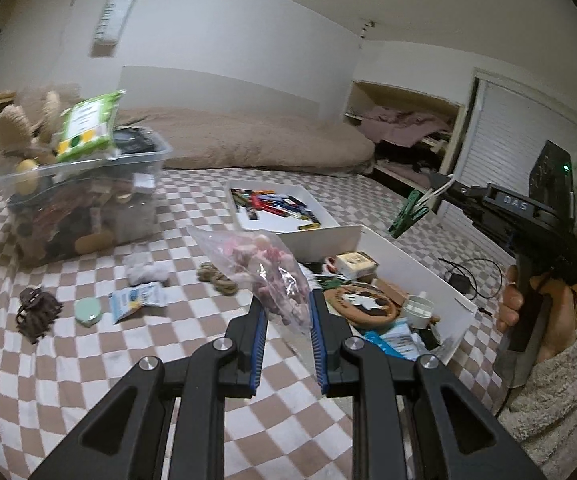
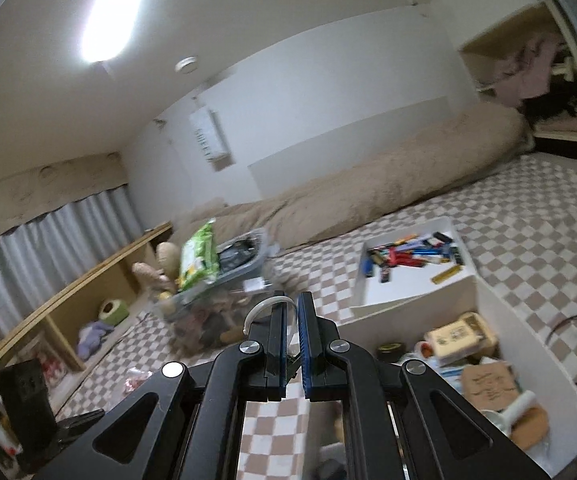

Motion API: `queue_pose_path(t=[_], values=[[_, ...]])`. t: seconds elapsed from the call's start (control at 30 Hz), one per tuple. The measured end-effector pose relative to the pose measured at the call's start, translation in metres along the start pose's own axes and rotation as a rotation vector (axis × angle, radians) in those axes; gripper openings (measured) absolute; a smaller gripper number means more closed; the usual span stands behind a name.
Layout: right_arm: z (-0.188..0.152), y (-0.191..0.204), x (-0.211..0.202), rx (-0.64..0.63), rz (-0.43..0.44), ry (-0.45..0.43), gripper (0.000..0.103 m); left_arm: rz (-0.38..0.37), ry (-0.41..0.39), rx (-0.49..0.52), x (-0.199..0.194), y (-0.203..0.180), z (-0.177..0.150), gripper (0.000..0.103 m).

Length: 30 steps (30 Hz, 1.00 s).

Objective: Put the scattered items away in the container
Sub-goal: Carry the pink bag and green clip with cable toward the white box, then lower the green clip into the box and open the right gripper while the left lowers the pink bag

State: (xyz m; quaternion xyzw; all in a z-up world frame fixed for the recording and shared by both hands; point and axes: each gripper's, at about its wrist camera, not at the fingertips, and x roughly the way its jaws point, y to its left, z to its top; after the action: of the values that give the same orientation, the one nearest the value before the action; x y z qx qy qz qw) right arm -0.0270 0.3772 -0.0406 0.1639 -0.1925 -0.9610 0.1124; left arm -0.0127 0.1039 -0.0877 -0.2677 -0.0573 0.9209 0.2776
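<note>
Above the checkered bed, the left hand-held gripper (image 1: 286, 312) pinches a clear bag of pink bits (image 1: 266, 270); the right hand-held gripper (image 1: 428, 196) grips what looks like a green clothespin (image 1: 408, 216), near the white container (image 1: 400, 256).

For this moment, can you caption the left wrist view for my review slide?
Left gripper shut on a clear bag of pink items above the checkered bedspread; right gripper carries a green clip.

The white letters "DAS" stand on a small dark plate on the black body of the right hand-held gripper (image 1: 440, 189), seen from the left wrist view; print on the green-and-white snack bag (image 1: 88, 126) and the small cream box (image 1: 355, 263) is too blurred to read.
</note>
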Motion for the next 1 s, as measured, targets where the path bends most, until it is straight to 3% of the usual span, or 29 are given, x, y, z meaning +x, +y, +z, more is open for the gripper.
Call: queue_pose_path(t=[0.37,0.53,1.0], values=[[-0.001,-0.048,0.001,0.053,-0.128,0.044,0.008,-0.131,0.05,0.028,0.048,-0.056,0.005,0.02],[-0.007,-0.068,0.016,0.059,-0.186,0.113,0.008,-0.178,0.102,0.045,0.071,-0.078,-0.001,0.02],[-0.03,-0.093,0.052,-0.02,-0.322,0.335,0.007,-0.196,0.19,0.061,0.104,-0.098,-0.017,0.02]])
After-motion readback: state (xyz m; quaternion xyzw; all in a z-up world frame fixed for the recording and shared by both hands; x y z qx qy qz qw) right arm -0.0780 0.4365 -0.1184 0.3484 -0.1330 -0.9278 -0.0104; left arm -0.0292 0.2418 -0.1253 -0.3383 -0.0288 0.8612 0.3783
